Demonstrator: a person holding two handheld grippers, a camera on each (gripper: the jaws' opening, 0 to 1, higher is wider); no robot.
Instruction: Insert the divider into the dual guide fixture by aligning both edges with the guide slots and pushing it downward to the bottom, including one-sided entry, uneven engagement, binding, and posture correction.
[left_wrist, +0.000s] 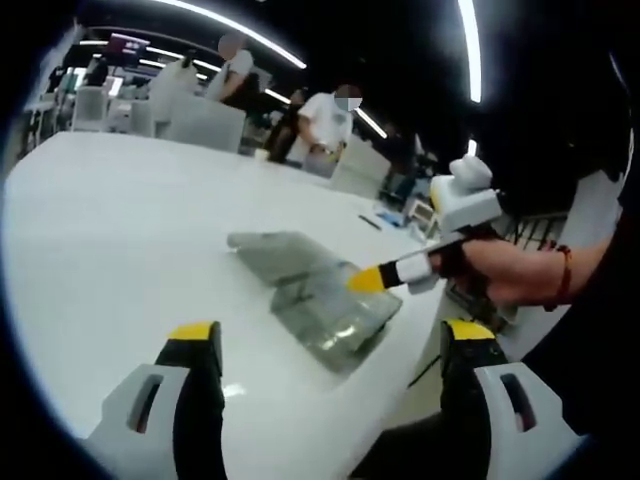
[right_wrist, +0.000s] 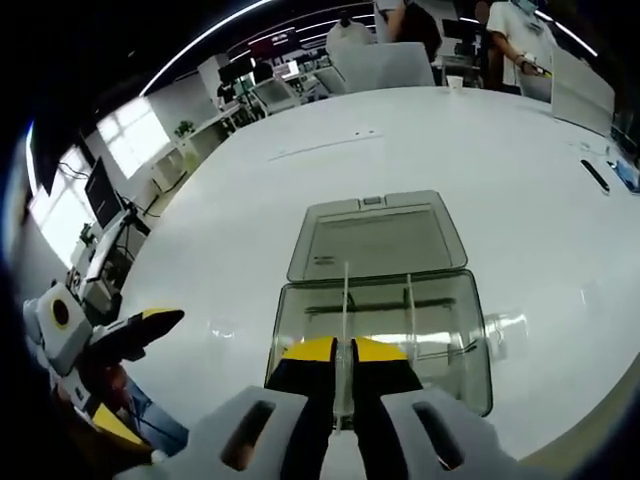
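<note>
A clear plastic guide box (right_wrist: 430, 345) lies on the white table (right_wrist: 240, 210) with its lid (right_wrist: 378, 238) folded back flat. My right gripper (right_wrist: 343, 348) is shut on a thin clear divider (right_wrist: 346, 292), which stands edge-on inside the box. A second thin upright panel (right_wrist: 408, 300) stands to its right. In the left gripper view the box (left_wrist: 318, 300) is ahead, and the right gripper (left_wrist: 368, 281) reaches over it from the right, held by a hand (left_wrist: 505, 272). My left gripper (left_wrist: 332, 335) is open, short of the box, with nothing between its fingers. It also appears as the left gripper (right_wrist: 135, 372) at the left.
The table's near edge (left_wrist: 420, 340) runs just beside the box. People stand by white chairs and partitions (left_wrist: 205, 120) at the far side. A dark pen-like object (right_wrist: 595, 175) and papers lie on the far right of the table.
</note>
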